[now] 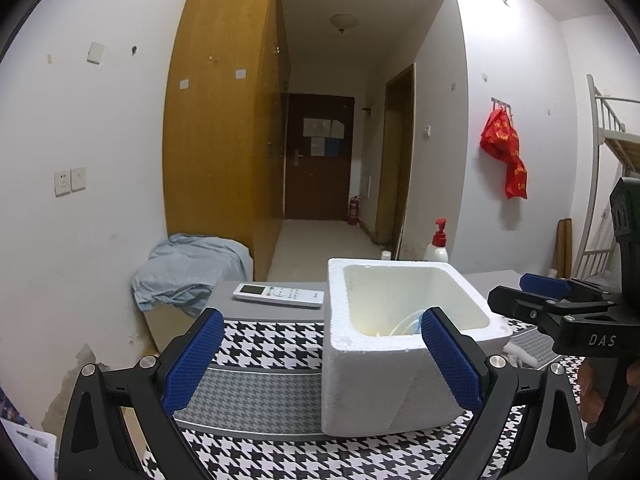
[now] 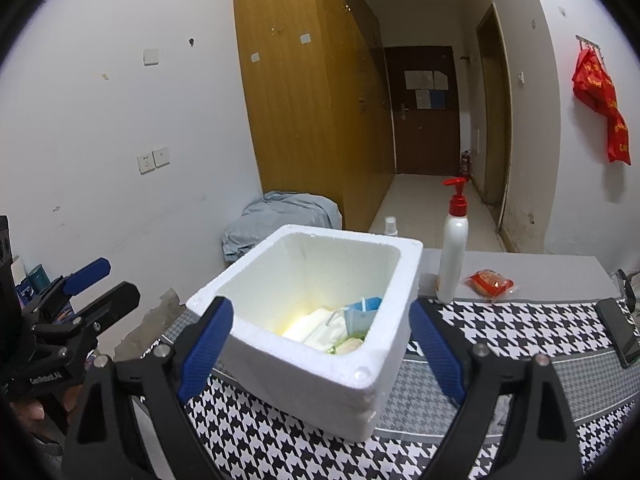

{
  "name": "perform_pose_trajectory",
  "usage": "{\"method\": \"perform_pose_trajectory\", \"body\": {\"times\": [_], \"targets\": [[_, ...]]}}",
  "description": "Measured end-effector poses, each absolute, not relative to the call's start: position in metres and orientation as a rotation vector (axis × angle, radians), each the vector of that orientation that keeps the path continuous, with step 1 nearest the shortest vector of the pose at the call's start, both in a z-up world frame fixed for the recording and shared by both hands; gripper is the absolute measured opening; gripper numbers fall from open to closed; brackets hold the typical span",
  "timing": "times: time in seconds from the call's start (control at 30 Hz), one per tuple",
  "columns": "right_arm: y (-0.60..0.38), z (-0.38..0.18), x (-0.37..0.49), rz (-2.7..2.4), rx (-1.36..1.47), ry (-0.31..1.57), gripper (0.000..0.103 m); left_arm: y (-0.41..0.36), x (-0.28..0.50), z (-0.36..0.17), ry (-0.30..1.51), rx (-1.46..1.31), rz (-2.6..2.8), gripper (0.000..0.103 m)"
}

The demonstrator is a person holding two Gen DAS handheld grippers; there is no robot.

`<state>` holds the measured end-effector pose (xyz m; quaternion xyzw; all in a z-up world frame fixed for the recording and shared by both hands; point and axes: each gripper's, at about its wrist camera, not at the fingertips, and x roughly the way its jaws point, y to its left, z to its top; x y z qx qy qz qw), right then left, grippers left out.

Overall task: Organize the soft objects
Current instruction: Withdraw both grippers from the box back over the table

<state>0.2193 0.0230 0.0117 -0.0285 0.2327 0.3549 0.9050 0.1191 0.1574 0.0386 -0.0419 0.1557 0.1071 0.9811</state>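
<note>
both grippers, left (image 1: 322, 354) and right (image 2: 320, 344), gape wide with nothing held; soft face masks (image 2: 340, 326) sit inside the foam box (image 2: 280, 376) mid-desk, lotion bottle (image 2: 452, 256) near the desk's far edge.

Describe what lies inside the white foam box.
Inside the foam box: a blue mask and white soft items. The near wall hides the rest of its floor.
</note>
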Motion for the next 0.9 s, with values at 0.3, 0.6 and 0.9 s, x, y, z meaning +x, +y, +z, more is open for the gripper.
{"method": "perform_pose_trajectory", "body": {"times": [0.3, 0.6, 0.9], "targets": [[0.006, 0.016, 0.207, 0.723, -0.045, 0.454, 0.1, 0.147, 0.113, 0.041, 0.311, -0.076, 0.193, 0.099], [-0.013, 0.01, 0.193, 0.704, -0.038, 0.433, 0.101, 0.134, 0.102, 0.042, 0.292, -0.078, 0.171, 0.1], [-0.033, 0.009, 0.173, 0.676, -0.054, 0.386, 0.102, 0.11, 0.09, 0.036, 0.264, -0.064, 0.146, 0.102]]}}
